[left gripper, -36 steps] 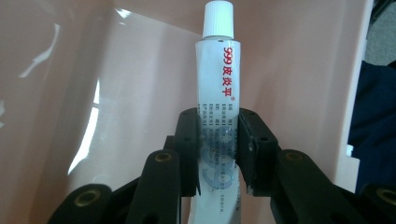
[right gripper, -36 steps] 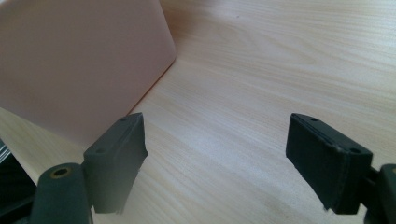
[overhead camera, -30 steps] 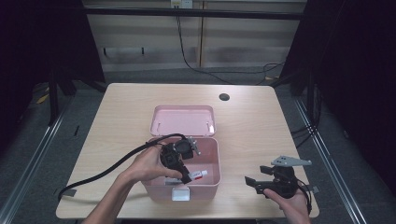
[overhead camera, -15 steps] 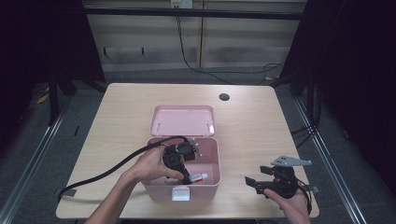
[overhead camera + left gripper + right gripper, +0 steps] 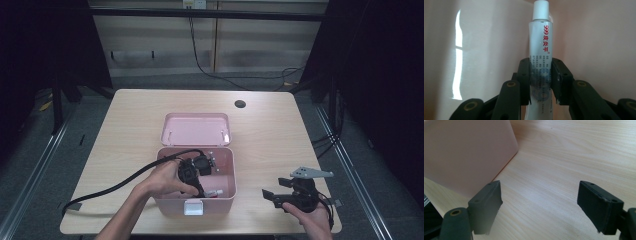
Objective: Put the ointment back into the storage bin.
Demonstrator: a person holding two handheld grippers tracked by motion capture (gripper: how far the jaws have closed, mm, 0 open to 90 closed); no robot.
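I have the left tongs (image 5: pixel 204 191) lowered into the open pink box (image 5: pixel 227 170) at the near edge of the desk (image 5: pixel 280 130). They are clenched on a white ointment tube (image 5: pixel 541 50) with red lettering; in the left gripper view both pads bear on the tube's lower body, and its white cap (image 5: pixel 541 9) points away from the tongs toward the box's inner wall. In the high view the tube (image 5: pixel 214 192) sits low inside the box, near the front wall, with the left hand (image 5: pixel 165 179) over the rim. I judge the grip is placed low on the tube so that the capped end leads into the box.

The box lid (image 5: pixel 196 129) lies flat on the desk just behind the box, close against its rear wall. That leaves the opening free from above, which is presumably why it is set there and not to the side where either arm works. The white latch (image 5: pixel 193 207) on the front wall faces me.

The right tongs (image 5: pixel 272 196) are released: the right gripper view shows both black jaws standing wide apart with bare desk (image 5: pixel 554 170) between them and nothing gripped. They rest low beside the box, whose pink outer wall (image 5: pixel 466 152) is in that view, near but not touching. I judge this as a waiting position, kept off the left arm's path.

The step in hand appears to be setting the tube down inside the box; release is not yet made.
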